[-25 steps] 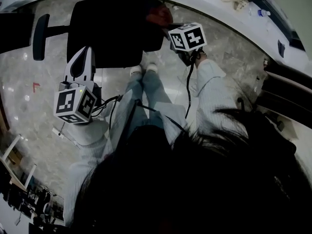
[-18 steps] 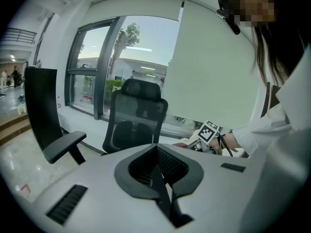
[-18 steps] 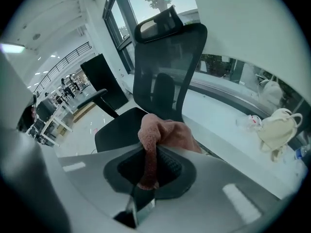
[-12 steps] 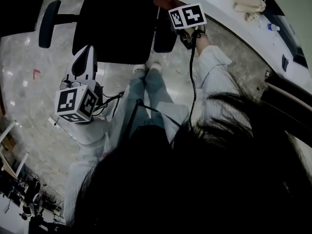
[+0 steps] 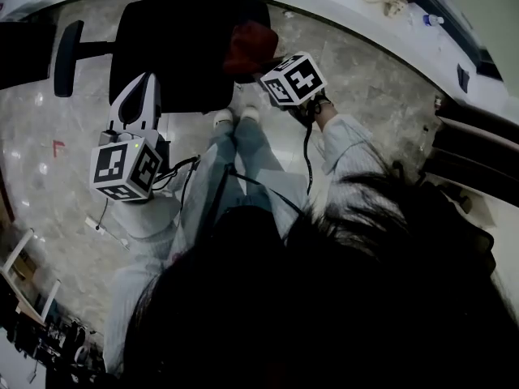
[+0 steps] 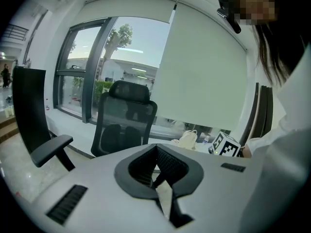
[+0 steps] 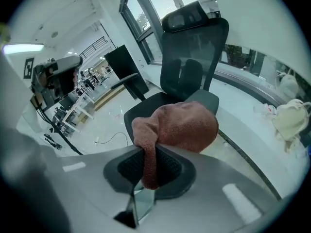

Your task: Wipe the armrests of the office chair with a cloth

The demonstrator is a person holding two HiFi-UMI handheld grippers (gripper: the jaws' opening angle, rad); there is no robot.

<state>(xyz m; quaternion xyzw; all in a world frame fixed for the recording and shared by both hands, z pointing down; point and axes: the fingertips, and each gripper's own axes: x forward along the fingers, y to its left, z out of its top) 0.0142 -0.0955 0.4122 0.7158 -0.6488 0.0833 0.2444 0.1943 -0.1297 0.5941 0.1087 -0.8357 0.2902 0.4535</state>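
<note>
Right gripper [image 7: 148, 159]: jaws clenched on a reddish-brown cloth [image 7: 180, 125]. One fold is pinched between the pads and the rest is bunched just beyond the tips.
Left gripper [image 6: 156, 152]: jaws closed together, nothing between them, held apart from the cloth.
Person: pale trouser legs [image 5: 243, 148] and white shoes, standing on marbled floor [image 5: 49, 185].
Office chair [image 7: 194, 47]: black, mesh back, directly ahead. The cloth hangs over the seat's right edge; contact cannot be told.
Armrest [image 5: 66, 59]: black, at the seat's opposite side, well apart from the cloth.
Cream bag [image 7: 291, 115]: on the curved ledge by the window.
</note>
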